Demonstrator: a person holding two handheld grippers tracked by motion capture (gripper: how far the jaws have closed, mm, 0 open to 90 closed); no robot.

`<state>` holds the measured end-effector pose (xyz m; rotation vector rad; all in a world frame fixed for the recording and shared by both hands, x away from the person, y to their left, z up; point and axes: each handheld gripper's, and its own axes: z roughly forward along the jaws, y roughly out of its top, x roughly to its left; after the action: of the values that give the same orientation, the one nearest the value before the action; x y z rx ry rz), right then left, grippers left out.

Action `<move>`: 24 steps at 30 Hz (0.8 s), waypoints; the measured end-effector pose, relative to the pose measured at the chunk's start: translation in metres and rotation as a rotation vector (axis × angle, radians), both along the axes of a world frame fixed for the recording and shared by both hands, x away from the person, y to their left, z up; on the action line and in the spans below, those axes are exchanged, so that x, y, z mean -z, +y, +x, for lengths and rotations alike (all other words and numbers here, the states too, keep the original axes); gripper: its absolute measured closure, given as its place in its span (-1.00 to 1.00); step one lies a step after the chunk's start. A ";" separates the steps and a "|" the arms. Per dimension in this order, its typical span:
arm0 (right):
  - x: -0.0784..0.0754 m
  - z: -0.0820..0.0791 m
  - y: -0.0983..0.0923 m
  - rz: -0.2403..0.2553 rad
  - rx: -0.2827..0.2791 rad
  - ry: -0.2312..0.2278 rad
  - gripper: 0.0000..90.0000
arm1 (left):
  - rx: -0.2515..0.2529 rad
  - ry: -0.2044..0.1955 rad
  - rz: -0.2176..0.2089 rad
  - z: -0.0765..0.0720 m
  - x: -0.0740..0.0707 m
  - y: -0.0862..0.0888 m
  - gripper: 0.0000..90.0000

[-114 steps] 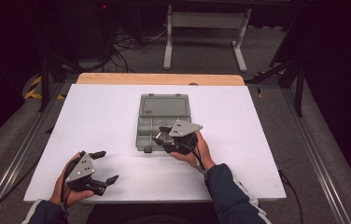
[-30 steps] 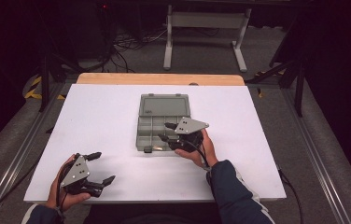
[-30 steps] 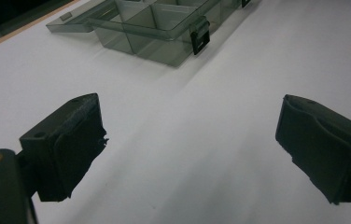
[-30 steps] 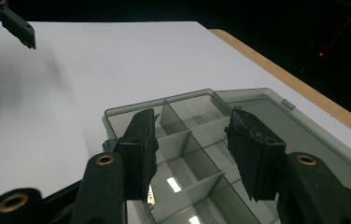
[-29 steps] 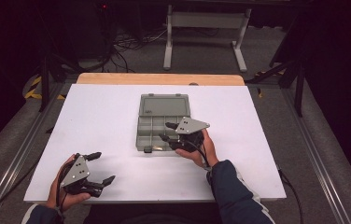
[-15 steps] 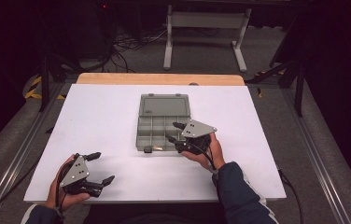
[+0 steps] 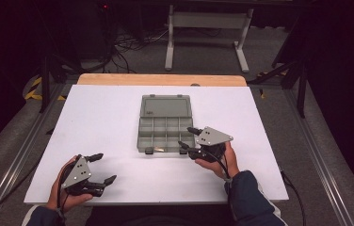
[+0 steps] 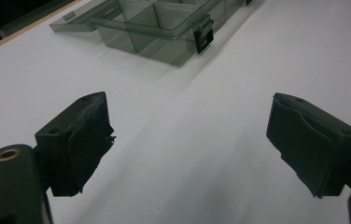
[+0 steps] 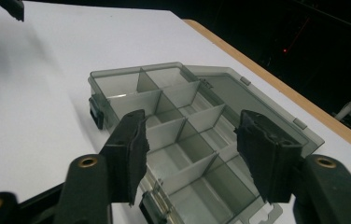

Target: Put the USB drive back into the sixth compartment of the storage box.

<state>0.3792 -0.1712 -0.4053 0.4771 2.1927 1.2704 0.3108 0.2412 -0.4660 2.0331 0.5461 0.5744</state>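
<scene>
Organizer box (image 7: 164,125) just beyond right gripper (image 7: 188,138)

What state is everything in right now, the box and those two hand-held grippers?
Plastic box: lid open, lying flat behind; compartments look empty.
Left hand-held gripper: open, holding nothing, away from the box.
Right hand-held gripper: open, holding nothing, at the box's near right corner.

My left claw (image 8: 187,140) stands with jaws wide apart above the white surface (image 8: 201,177); compartment box (image 8: 164,23) at 12 o'clock.

Black grippers (image 7: 198,141), navy sleeves (image 7: 250,197)
</scene>
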 end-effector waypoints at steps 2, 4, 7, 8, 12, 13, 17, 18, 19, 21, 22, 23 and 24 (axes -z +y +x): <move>0.003 -0.002 -0.002 -0.002 0.001 0.001 -0.11 | -0.004 0.003 0.000 0.000 0.001 0.001 -0.65; 0.006 -0.004 -0.003 -0.011 0.004 0.000 -0.15 | -0.007 -0.001 -0.004 0.001 0.000 0.002 -0.62; 0.009 -0.008 -0.005 -0.019 0.008 0.004 -0.18 | -0.008 -0.011 0.000 0.002 -0.001 0.000 -0.50; 0.010 -0.010 -0.006 -0.027 0.011 -0.002 -0.18 | -0.009 -0.012 0.008 0.003 -0.001 0.000 -0.46; 0.014 -0.014 -0.011 -0.023 0.013 0.001 -0.18 | -0.013 -0.008 0.027 0.009 -0.002 -0.001 -0.33; 0.015 -0.013 -0.012 -0.026 0.016 0.007 -0.18 | -0.011 -0.006 0.025 0.010 -0.002 -0.001 -0.29; 0.018 -0.014 -0.017 -0.029 0.019 0.028 -0.11 | -0.005 0.007 0.043 0.012 -0.001 -0.002 -0.11; 0.019 -0.014 -0.018 -0.030 0.016 0.035 -0.08 | -0.008 0.006 0.048 0.012 -0.001 -0.002 -0.06; 0.020 -0.014 -0.018 -0.033 0.014 0.038 -0.06 | -0.009 0.007 0.050 0.013 -0.001 -0.002 -0.03; 0.020 -0.014 -0.018 -0.038 0.008 0.041 0.05 | -0.005 0.007 0.050 0.012 -0.001 -0.002 0.10; 0.020 -0.014 -0.018 -0.038 0.002 0.045 0.10 | -0.007 0.005 0.051 0.012 -0.002 -0.002 0.14; 0.020 -0.014 -0.018 -0.040 -0.003 0.045 0.17 | -0.008 0.007 0.045 0.012 -0.002 -0.001 0.20; 0.020 -0.014 -0.018 -0.040 -0.003 0.045 0.17 | -0.008 0.007 0.045 0.012 -0.002 -0.001 0.32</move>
<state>0.3650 -0.1891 -0.4256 0.4909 2.2527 1.2259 0.3231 0.2402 -0.4639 2.0768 0.5498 0.5889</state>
